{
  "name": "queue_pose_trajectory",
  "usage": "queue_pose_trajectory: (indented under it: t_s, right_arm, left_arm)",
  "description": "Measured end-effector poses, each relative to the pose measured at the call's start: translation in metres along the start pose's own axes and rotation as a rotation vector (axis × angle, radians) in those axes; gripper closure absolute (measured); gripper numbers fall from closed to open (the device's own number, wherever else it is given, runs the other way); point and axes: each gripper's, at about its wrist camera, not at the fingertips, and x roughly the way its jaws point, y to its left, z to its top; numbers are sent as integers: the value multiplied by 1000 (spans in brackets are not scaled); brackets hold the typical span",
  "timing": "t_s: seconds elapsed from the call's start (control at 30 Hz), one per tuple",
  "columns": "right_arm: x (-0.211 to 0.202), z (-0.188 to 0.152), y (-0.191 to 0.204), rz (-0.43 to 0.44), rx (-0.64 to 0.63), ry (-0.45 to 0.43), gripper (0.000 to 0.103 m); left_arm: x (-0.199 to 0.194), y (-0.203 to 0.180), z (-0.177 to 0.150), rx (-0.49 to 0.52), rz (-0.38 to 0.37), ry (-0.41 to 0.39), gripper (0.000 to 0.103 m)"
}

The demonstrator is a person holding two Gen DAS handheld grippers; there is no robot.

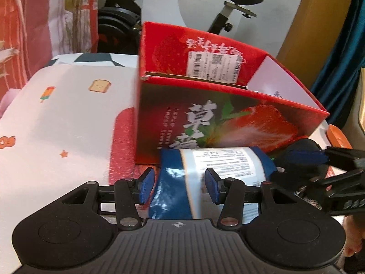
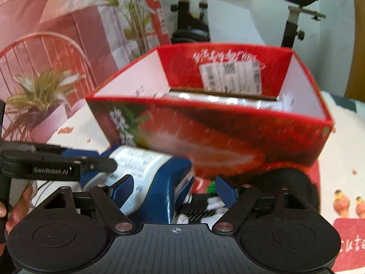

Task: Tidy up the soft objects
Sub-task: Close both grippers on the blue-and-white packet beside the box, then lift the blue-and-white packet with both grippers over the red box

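- Red cardboard makes up the one box [image 1: 228,123] in the scene, printed with strawberries and white characters; it stands open-topped on the desk [image 1: 57,118], at the far side of both tongs.
- One white shipping label [image 1: 214,67] is stuck on the box's inner far wall.
- Something pale and glossy lies inside the box, seen over the near wall from the right wrist view; what it is cannot be told.
- One soft blue pack [image 1: 173,189] with a white printed label lies on the desk just in front of the box's near wall.
- Two tongs are in view, one per hand. The left tongs [image 1: 179,188] straddle the left end of the blue pack at a middling gap; the pack lies between the two blue pads, but whether they press on it cannot be told.
- The right tongs [image 2: 174,190] stand wide around the pack's right end, with the left pad at the pack and the right pad [image 2: 224,190] clear of it.
- One dark rounded object [image 2: 294,182] lies at the box's near right corner; too blurred to name.
- One exercise bike [image 1: 237,0] stands behind the desk.
- The desk cover is white with small cartoon prints and red patches.
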Motion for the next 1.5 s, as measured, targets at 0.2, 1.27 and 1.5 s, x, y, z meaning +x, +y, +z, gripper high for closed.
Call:
queue_pose_trajectory:
  t_s: [0.2, 1.27, 1.5]
  right_arm:
    - [8, -4, -2, 1, 18, 33, 36]
    - [1, -2, -3, 87, -39, -16, 66]
    - [-27, 13, -7, 143, -77, -110, 70]
  left_arm:
    - [3, -8, 1, 10, -17, 12, 52]
    - [-1, -38, 13, 123, 7, 101, 51]
    - [-36, -41, 23, 92, 2, 14, 52]
